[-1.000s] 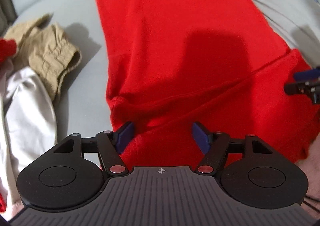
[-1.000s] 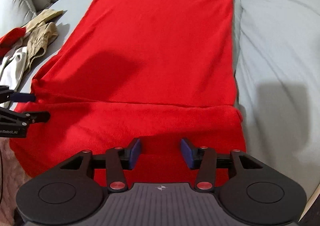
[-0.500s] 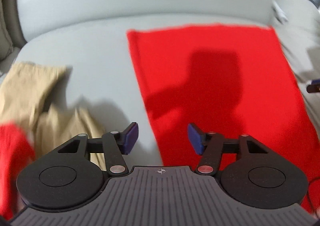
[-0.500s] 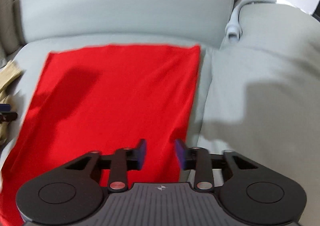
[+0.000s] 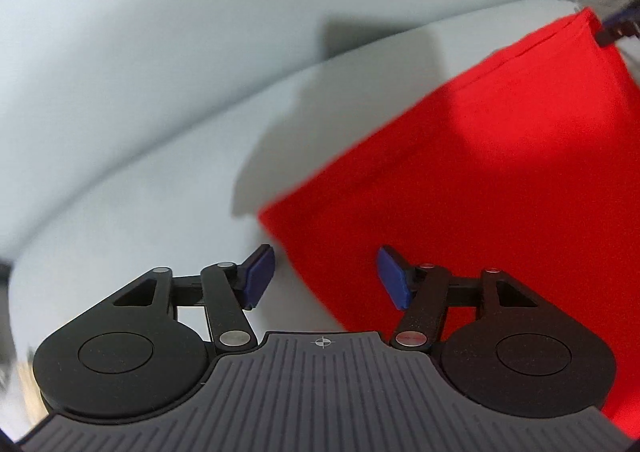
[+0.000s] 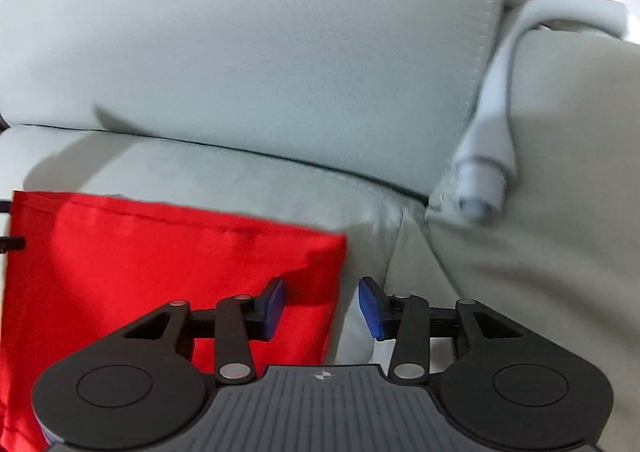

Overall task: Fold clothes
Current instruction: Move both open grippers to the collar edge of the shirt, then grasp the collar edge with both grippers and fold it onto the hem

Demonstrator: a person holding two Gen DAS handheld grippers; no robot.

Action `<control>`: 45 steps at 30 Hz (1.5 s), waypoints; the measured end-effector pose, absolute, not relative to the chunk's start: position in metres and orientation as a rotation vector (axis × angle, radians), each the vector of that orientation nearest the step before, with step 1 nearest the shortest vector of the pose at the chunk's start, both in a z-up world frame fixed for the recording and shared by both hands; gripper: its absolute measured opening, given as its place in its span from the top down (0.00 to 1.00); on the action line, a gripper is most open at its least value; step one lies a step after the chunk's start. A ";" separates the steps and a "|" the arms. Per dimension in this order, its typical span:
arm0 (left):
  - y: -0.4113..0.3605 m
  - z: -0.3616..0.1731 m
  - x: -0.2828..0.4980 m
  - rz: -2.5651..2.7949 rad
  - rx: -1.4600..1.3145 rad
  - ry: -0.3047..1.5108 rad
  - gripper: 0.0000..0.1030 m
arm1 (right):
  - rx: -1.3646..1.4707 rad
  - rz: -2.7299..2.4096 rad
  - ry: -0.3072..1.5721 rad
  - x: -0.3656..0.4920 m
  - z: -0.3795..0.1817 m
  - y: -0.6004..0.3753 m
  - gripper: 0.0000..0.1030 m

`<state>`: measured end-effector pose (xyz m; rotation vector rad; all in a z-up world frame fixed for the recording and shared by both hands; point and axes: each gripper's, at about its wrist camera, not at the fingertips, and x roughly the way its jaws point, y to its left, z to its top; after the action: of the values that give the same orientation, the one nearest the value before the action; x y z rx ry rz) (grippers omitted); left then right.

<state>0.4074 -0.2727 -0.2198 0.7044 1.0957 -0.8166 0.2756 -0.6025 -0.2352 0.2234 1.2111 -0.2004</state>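
Red cloth [image 5: 500, 172] is laid flat on sofa [image 6: 240, 52], long axis toward backrest; left claw [image 5: 326, 278] and right claw [image 6: 320, 306] are spread apart after just reopening, nothing gripped.

Left claw [image 5: 322, 278], right claw [image 6: 320, 308]: jaws just reopened, empty.

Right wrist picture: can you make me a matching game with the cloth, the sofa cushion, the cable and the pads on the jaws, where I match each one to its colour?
Things:
1. cloth
2. sofa cushion
3. cable
4. pads on the jaws

Colours:
A. white
B. blue
C. red
D. pale grey

Right pairs: 1-C, 2-D, 3-A, 4-B
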 end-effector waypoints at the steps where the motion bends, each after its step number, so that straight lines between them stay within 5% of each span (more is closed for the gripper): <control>1: -0.275 -0.223 0.408 -0.830 0.718 1.085 0.33 | 0.210 -0.190 1.214 0.279 -0.238 -0.603 0.60; 3: -0.275 -0.222 0.409 -0.866 0.720 1.074 0.43 | 0.176 -0.174 1.210 0.281 -0.238 -0.602 0.64; 5: -0.272 -0.214 0.413 -0.881 0.701 1.054 0.71 | 0.088 -0.145 1.177 0.276 -0.232 -0.592 0.92; 6: -0.269 -0.209 0.414 -0.887 0.690 1.038 0.94 | 0.040 -0.145 1.157 0.273 -0.226 -0.584 0.95; 20: -0.201 -0.103 0.264 -0.747 0.796 0.708 0.94 | -0.279 -0.240 0.938 0.135 -0.109 -0.492 0.95; 33: -0.114 -0.047 0.070 -0.699 0.819 0.701 0.94 | -0.314 -0.245 0.965 -0.017 -0.063 -0.405 0.95; 45: -0.108 -0.109 -0.006 -0.677 0.806 0.759 0.94 | -0.307 -0.242 1.018 -0.089 -0.102 -0.383 0.95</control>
<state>-0.0056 -0.1082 -0.1087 0.8063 0.7588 -0.6773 -0.0889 -0.3830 -0.1016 -0.3073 1.0180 -0.2425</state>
